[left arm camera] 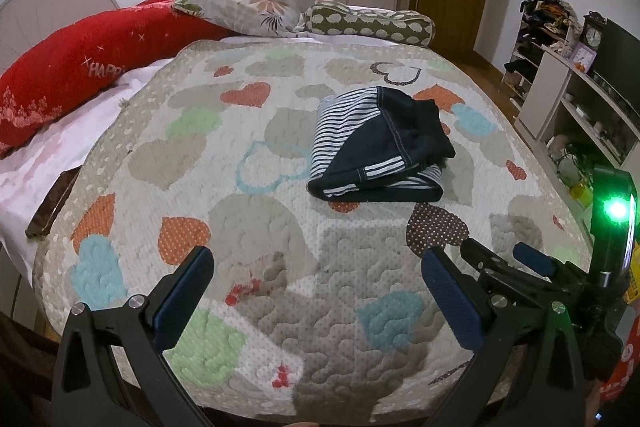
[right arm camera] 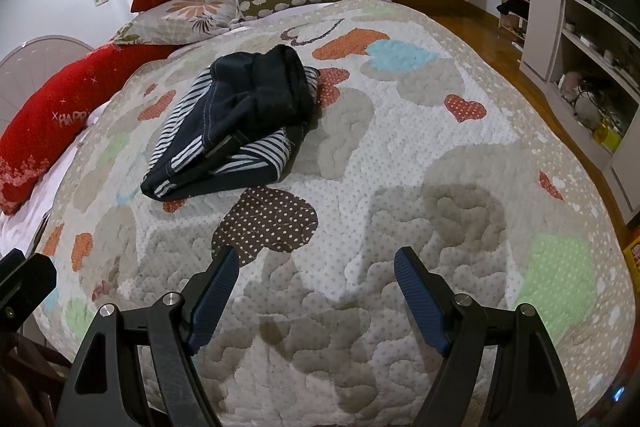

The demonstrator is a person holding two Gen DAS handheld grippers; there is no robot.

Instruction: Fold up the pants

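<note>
You had both tongs held above the near part of the bed (left arm camera: pixel 120 155), and neither was touching anything. Your left tongs (left arm camera: pixel 316 291) were spread wide and empty; your right tongs (right arm camera: pixel 314 291) were likewise released, with only quilt between the fingers.

The pants (left arm camera: pixel 380 151) lay as a compact dark bundle with striped panels, already doubled over on itself, resting on the quilt well apart from both tongs. In the left wrist view they sat right of centre, above and beyond the tongs; in the right wrist view the pants (right arm camera: pixel 236 131) sat in the upper left of the frame. So the bundle lay ahead of you, roughly between the two arms' lines of sight, and I judged the right tongs somewhat nearer, since the bundle looked larger there. Its folded edge faced you at the lower end, and its long axis ran away from you, slanting from lower left to upper right in the right wrist view.

The fold looked close to done, though the top dark layer was bunched rather than flat; any further tidying would have called for a reach forward to that rumpled far end
</note>
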